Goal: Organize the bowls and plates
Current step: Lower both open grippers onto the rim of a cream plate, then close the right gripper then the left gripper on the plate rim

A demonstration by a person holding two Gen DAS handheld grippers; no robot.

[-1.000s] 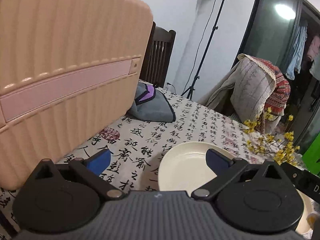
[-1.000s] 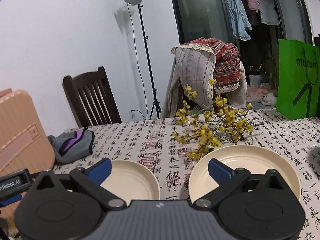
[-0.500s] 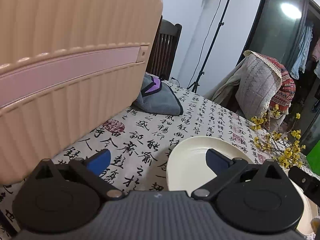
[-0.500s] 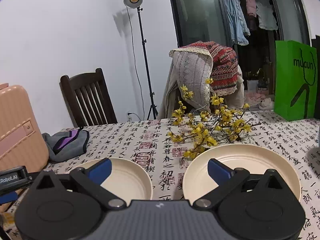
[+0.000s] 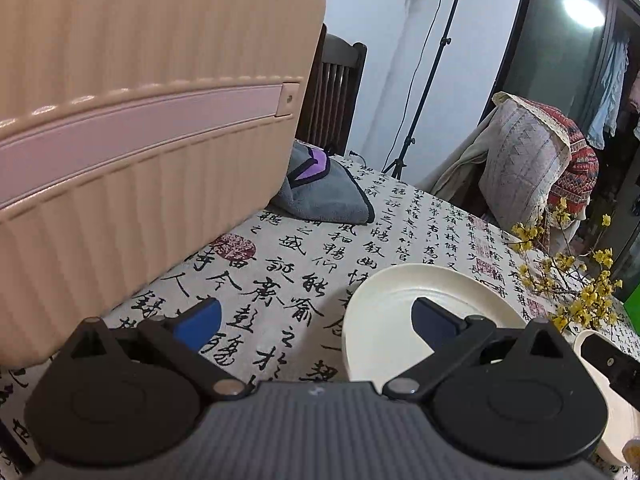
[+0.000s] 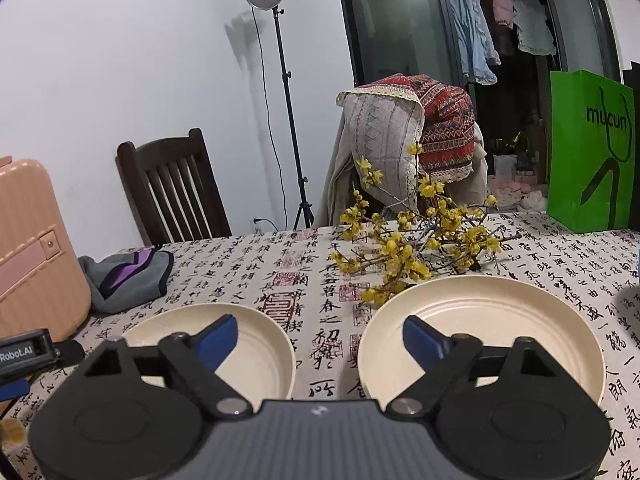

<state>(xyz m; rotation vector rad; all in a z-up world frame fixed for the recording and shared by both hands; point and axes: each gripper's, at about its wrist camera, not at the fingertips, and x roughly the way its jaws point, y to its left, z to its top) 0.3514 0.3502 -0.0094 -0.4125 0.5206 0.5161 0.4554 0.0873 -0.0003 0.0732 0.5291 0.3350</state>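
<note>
left plate (image 6: 224, 344): hard, smooth, could break; best held by its near rim
right plate (image 6: 480, 320): the same
right gripper (image 6: 318, 338): jaws closing, nothing between them
left gripper (image 5: 316, 322): jaws wide, empty

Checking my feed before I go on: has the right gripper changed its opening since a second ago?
Yes. The right gripper is closing: its blue fingers now sit nearer each other against the two cream plates, which stay put. Nothing is between them.

You see left plate (image 6: 256, 344) beside right plate (image 6: 500, 320) on table (image 6: 280, 256) | flowers (image 6: 412, 240) behind them | cloth (image 6: 128, 276) and suitcase (image 6: 32, 248) far left | bag (image 6: 588, 152) far right
</note>
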